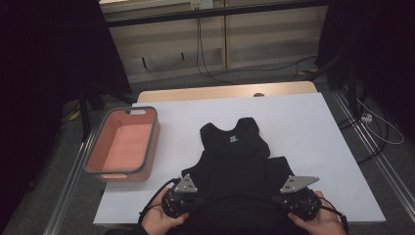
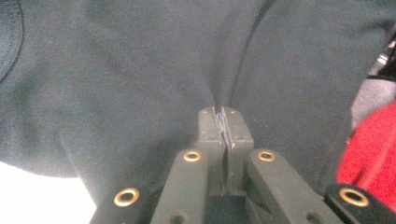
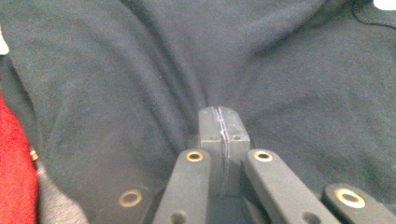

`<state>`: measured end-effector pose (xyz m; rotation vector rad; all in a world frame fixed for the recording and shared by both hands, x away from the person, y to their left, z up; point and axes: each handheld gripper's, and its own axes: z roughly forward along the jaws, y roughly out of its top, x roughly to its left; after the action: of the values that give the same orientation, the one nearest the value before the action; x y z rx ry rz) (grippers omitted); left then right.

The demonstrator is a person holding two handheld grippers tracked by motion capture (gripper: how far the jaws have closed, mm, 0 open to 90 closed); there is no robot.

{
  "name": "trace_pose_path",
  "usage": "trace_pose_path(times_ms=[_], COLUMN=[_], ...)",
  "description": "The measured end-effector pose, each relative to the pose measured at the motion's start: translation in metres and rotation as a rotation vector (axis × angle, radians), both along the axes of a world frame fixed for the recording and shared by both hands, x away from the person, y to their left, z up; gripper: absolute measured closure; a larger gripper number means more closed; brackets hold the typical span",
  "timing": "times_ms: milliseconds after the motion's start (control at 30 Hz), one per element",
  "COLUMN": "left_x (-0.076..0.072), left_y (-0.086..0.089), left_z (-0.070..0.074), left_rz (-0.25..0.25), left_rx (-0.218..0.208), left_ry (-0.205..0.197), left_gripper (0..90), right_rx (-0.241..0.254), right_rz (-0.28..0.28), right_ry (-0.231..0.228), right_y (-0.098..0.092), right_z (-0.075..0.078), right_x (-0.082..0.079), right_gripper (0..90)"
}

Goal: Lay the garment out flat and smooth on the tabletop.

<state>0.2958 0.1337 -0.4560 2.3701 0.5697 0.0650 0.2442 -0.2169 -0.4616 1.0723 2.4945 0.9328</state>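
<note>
bin [image 1: 123,144]: nothing inside | black garment [image 1: 235,156] beside it (on table) | both grippers' jaws pinching its hem

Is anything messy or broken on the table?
Nothing broken or spilled. The black top lies bunched at its near edge, where both grippers pinch folds of it. The pink bin sits upright beside it.

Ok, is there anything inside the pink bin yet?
No, the high view shows the pink bin with a bare floor, while the black garment lies on the white table.
</note>
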Motion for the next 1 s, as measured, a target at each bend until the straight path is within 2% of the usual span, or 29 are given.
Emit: trace_pose_path(times_ms=[200,400,500,567,633,700,800,900,1000], left_x=[-0.016,-0.024,-0.023,-0.018,-0.011,0.002,0.019,0.028,0.030], left_y=[0.005,0.009,0.011,0.014,0.015,0.017,0.024,0.025,0.018], left_z=[0.000,0.002,0.004,0.005,0.006,0.005,0.004,0.003,0.001], left_rz=[-0.025,-0.046,-0.037,-0.004,0.019,0.062,0.116,0.119,0.097], left_rx=[-0.002,-0.020,-0.035,-0.039,-0.034,0.003,0.014,0.009,0.026], left_ry=[0.021,0.048,0.049,0.020,0.001,-0.063,-0.080,-0.071,-0.097], left_gripper=[88.3,87.8,83.8,75.6,71.7,65.2,61.6,55.6,54.3], right_rx=[0.022,0.011,0.026,0.039,0.046,0.049,0.046,0.028,0.003], right_rz=[0.009,0.024,0.006,-0.004,-0.021,-0.052,-0.123,-0.174,-0.223], right_ry=[0.025,0.023,0.032,0.013,-0.014,-0.033,-0.064,-0.070,-0.076], right_y=[-0.002,0.000,-0.004,-0.007,-0.010,-0.014,-0.023,-0.030,-0.035], right_z=[0.000,0.001,0.001,0.004,0.006,0.007,0.008,0.005,0.002], right_x=[-0.014,-0.025,-0.022,-0.021,-0.017,-0.011,0.007,0.022,0.036], right_gripper=[89.0,86.9,76.4,71.7,69.2,67.3,64.0,62.1,59.6])
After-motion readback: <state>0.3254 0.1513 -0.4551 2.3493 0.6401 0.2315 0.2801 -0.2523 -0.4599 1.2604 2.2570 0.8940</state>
